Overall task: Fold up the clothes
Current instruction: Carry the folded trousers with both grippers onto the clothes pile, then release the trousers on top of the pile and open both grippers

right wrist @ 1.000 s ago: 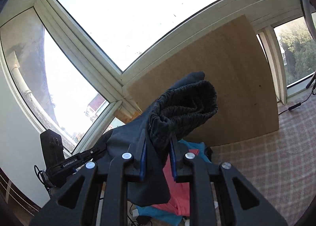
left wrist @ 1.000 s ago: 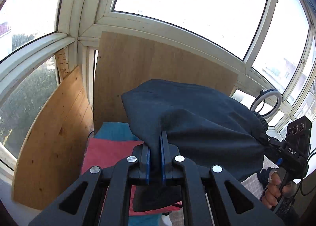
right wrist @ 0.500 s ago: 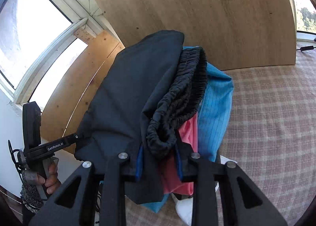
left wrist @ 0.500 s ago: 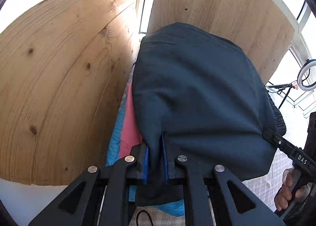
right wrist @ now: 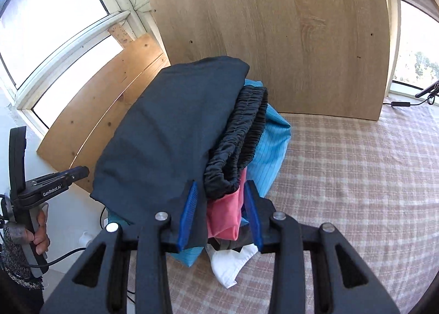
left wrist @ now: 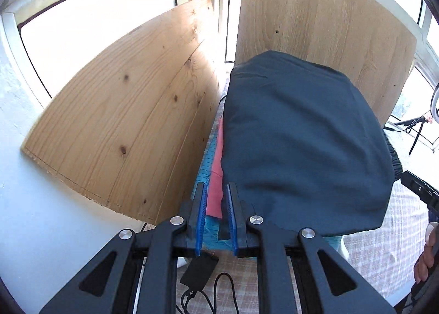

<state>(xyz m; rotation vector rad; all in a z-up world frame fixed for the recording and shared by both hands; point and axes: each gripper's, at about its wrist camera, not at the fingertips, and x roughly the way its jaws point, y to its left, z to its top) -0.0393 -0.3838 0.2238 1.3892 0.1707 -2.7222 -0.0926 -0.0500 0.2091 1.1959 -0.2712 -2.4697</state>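
A folded dark navy garment of smooth woven cloth (left wrist: 301, 144), its gathered, ribbed elastic waistband (right wrist: 241, 138) doubled over along one edge, lies on top of a pile of folded clothes at the corner of a surface covered with a pink-and-cream checked cloth (right wrist: 356, 177). Beneath it sit a coral-pink folded piece (right wrist: 222, 218) and a bright blue, finely striped fabric (right wrist: 271, 144), with a scrap of white cloth (right wrist: 227, 262) poking out at the near side of the pile. The left gripper (left wrist: 216, 198), black with blue ridged pads, stands slightly parted at the pile's near edge; only the pink layer's edge shows in the gap, and the navy cloth lies just beside its right-hand finger, not pinched. The right gripper (right wrist: 221, 196) has its jaws opening, the pads flanking the end of the waistband and the pink fold without pressing on them. A hand (right wrist: 41, 229) in a grey knitted cuff grips the left tool's handle. Behind the pile lean a knotty pine board (left wrist: 131, 122) with visible grain and a smoother pale oak-veneer panel (right wrist: 274, 34) with small drilled holes, both against white window frames (right wrist: 68, 37). A black cable (left wrist: 208, 294) trails below the pile.
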